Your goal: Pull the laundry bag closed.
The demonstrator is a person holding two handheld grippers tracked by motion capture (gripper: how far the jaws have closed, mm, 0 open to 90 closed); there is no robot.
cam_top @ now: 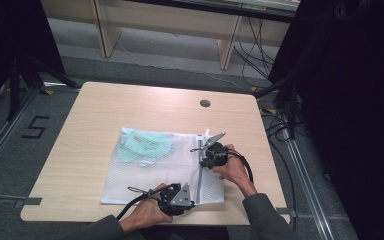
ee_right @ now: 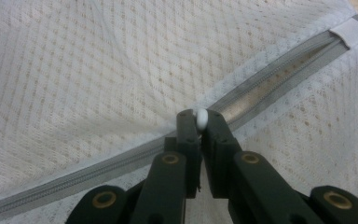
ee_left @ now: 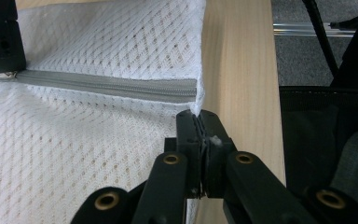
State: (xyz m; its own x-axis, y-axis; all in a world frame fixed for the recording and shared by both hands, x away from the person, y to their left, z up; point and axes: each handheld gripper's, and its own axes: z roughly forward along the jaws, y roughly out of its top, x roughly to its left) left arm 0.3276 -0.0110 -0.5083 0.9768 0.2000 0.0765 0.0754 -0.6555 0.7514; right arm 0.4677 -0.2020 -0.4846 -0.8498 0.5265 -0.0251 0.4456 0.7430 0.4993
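Note:
A white mesh zip bag (cam_top: 145,177) lies flat on the table, with a pale green cloth (cam_top: 142,145) inside its far left part. A grey zipper (cam_top: 200,175) runs along the bag's right side. My left gripper (cam_top: 194,202) is shut on the bag's near right edge, just past the zipper's end (ee_left: 186,91); in the left gripper view its jaws (ee_left: 199,120) pinch the mesh hem. My right gripper (cam_top: 202,150) is shut on the white zipper pull (ee_right: 201,117), farther up the zipper. Beyond the pull, the zipper (ee_right: 270,86) gapes open.
The light wooden table (cam_top: 105,110) has a round cable hole (cam_top: 205,103) at the back. Its right edge (ee_left: 242,70) lies close beside the bag. Black cables (cam_top: 245,165) trail from the grippers. Shelving legs and dark stands surround the table on the floor.

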